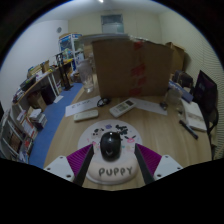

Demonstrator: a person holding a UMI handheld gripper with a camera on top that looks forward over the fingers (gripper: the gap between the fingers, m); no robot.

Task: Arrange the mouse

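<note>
One black mouse (109, 147) sits between two gripper fingers (152, 158), each bearing one purple pad. One white mat (112, 172) printed with the word PUPPY lies on one wooden table (150, 125). One large cardboard box (130, 65) stands behind the table. One white keyboard (129, 106) lies on the table, and one dark monitor (207, 95) stands at its far side.
</note>
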